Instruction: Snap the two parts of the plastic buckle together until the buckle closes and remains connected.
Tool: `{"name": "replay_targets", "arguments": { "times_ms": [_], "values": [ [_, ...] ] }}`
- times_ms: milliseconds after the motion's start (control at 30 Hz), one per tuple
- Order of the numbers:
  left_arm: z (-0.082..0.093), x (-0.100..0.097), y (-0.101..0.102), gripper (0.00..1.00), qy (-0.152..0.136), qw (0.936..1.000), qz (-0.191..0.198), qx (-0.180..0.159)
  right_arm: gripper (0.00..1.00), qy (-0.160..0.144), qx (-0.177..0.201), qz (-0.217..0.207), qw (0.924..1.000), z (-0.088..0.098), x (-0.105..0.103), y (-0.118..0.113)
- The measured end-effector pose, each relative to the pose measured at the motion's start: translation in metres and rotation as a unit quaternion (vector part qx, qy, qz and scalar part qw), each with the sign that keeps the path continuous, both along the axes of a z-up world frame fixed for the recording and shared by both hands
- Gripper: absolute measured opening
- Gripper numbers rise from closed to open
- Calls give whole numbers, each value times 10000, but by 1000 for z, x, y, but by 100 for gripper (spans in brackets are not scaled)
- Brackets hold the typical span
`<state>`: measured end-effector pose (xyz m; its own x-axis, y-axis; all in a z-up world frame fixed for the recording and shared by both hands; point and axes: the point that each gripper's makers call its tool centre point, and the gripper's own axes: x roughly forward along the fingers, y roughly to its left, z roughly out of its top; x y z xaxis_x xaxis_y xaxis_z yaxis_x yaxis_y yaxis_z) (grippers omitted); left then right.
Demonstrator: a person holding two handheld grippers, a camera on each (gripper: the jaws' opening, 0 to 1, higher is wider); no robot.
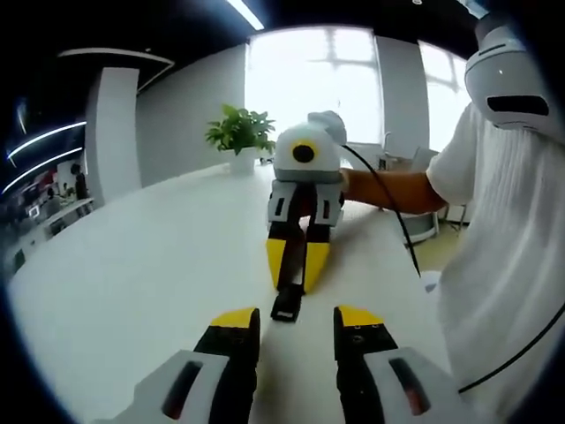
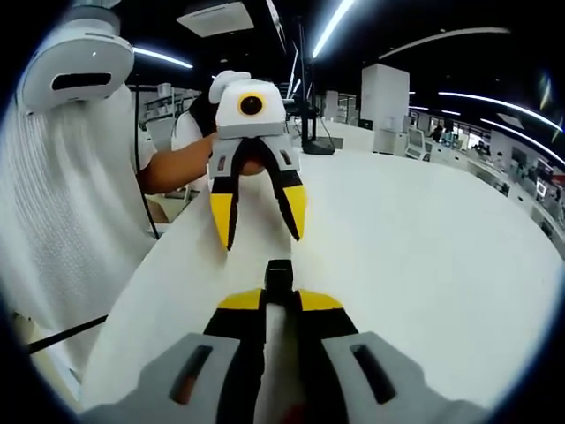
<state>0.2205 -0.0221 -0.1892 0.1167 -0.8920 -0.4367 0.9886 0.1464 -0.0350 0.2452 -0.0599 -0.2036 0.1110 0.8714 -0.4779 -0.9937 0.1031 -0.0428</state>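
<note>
Right gripper (image 2: 281, 300) clamped black buckle part (image 2: 279, 276) above white table (image 2: 424, 247); left gripper (image 2: 259, 225) gaped empty; loose pinch risked twisting on contact.

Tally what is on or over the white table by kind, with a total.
Grippers: 2, the left gripper open, the right gripper shut on the buckle piece.
Black buckle piece: 1
Potted plant: 1
Total: 4

So there's one black plastic buckle piece (image 2: 279, 276) showing here, small and blocky, pinched between yellow-tipped jaws and sticking out past their tips, just above the white table (image 2: 424, 238). From the left gripper view it (image 1: 287, 303) points down toward the tabletop, near the person's edge.
</note>
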Motion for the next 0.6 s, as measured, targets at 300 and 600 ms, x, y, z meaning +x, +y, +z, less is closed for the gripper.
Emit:
{"name": "replay_targets", "arguments": {
  "times_ms": [300,600],
  "values": [
    [-1,7,5,31,-37,9998,193,31,12,-6,-3,-162,9999,0,26,-3],
    [-2,10,7,29,-136,9995,262,89,12,6,-110,-249,9996,-3,51,-5]
  ]
}}
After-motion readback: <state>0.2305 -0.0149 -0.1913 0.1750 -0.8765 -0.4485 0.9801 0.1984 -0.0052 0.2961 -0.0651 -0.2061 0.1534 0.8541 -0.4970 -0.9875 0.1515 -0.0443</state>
